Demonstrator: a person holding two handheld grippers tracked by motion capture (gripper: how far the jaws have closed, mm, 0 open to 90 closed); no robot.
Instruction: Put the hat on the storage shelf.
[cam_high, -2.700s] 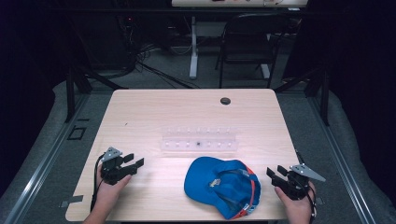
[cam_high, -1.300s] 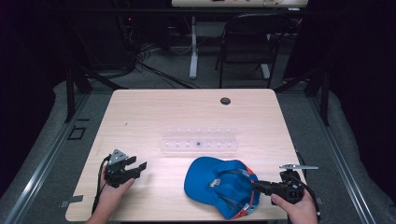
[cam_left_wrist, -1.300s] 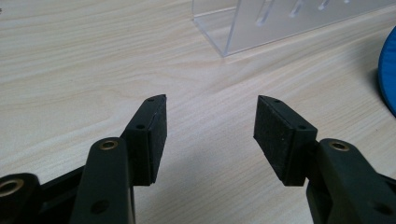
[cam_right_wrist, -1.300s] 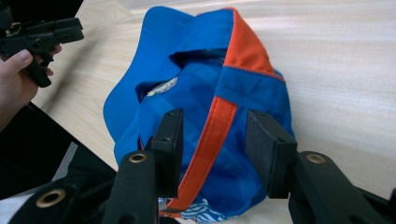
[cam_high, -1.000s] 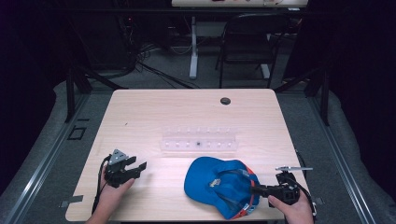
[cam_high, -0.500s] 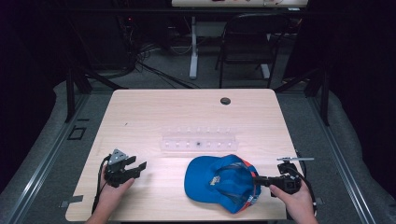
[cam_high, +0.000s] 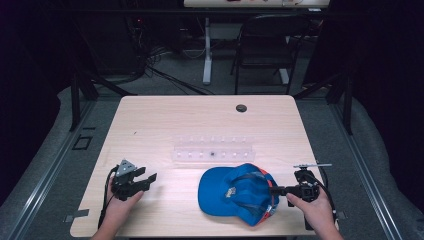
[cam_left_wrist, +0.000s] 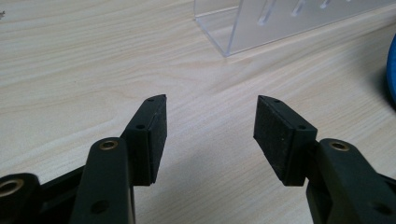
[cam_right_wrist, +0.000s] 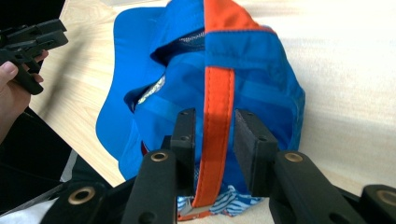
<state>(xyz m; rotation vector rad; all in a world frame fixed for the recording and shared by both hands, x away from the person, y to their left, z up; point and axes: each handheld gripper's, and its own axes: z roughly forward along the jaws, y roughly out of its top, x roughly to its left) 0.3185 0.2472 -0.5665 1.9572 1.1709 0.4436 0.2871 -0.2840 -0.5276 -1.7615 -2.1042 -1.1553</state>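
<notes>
A blue cap (cam_high: 235, 192) with orange trim lies upside down near the table's front edge. My right gripper (cam_high: 274, 190) reaches into its right side. In the right gripper view its jaws (cam_right_wrist: 215, 121) stand on either side of the cap's (cam_right_wrist: 252, 65) orange strap (cam_right_wrist: 218, 93); they have just been opening and the left pad is clear of the strap. My left gripper (cam_high: 147, 180) hovers at the front left, open, with bare wood between its pads (cam_left_wrist: 210, 116).
A clear plastic rack (cam_high: 212, 151) lies across the middle of the table, its corner (cam_left_wrist: 280, 23) just ahead of the left gripper. A small black disc (cam_high: 241, 108) sits near the far edge. Chairs and cables stand beyond the table.
The right gripper has shifted away from the front edge along the cap's right side, and the cap's rear has turned with it. Its jaws closed on the strap, then parted. The left gripper has stayed put.
</notes>
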